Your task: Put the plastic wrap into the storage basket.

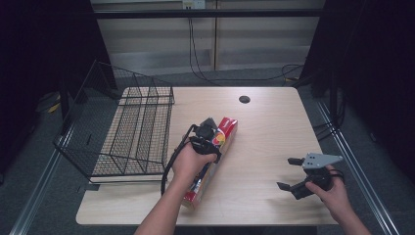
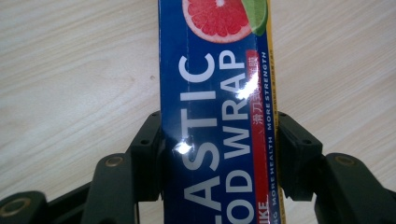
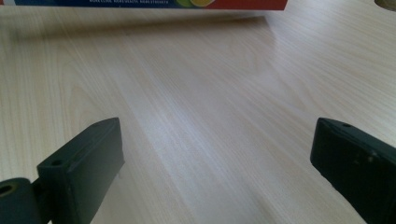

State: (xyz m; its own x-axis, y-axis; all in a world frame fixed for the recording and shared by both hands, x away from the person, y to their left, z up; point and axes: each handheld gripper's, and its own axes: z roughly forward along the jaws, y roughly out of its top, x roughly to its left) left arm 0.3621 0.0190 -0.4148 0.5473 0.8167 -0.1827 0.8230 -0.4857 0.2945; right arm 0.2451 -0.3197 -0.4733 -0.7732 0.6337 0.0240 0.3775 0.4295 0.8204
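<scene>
The left hand-held gripper [image 2: 218,140] clamped the plastic wrap box [image 2: 217,112], hand hiding its middle; right of the box, the right hand-held gripper [image 1: 289,173] hung released.

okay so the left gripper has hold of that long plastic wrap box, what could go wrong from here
1. The left hand-held gripper clamps the long blue and red cardboard plastic wrap box across its narrow width, apparently away from its middle, so the long box may tip or swivel.
2. The black wire basket stands close by; a swinging end could catch its rim.
</scene>
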